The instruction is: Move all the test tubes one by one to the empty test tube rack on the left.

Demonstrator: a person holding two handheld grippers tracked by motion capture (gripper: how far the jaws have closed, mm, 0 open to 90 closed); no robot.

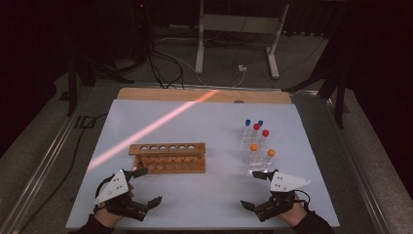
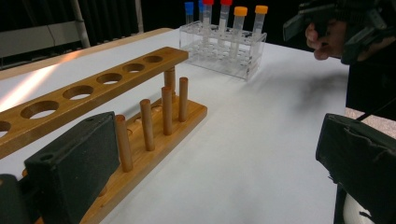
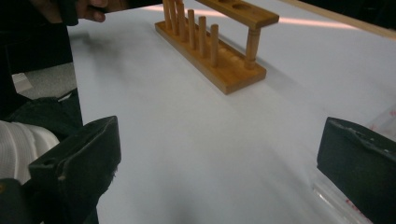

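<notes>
An empty wooden tube rack (image 1: 168, 156) with a row of round holes stands at the middle of the white table (image 1: 204, 117). To its right stands a clear plastic rack (image 1: 254, 155) with several capped tubes: blue (image 1: 247, 123), red (image 1: 265, 132) and orange (image 1: 253, 146). My left gripper (image 1: 147, 186) rests at the front left, just in front of the wooden rack's left end, open and empty. My right gripper (image 1: 253, 190) sits at the front right, just in front of the clear rack, also open and empty. In the left gripper view the wooden rack (image 2: 140, 93) lies close beside the left jaw.
A bare wooden strip (image 1: 204, 95) runs along the table's back edge. Behind it, on the floor, are metal stand legs (image 1: 199, 44) and cables (image 1: 160, 63). A pink streak of light (image 1: 156, 126) crosses the table. White surface spreads between the two racks and in front of them.
</notes>
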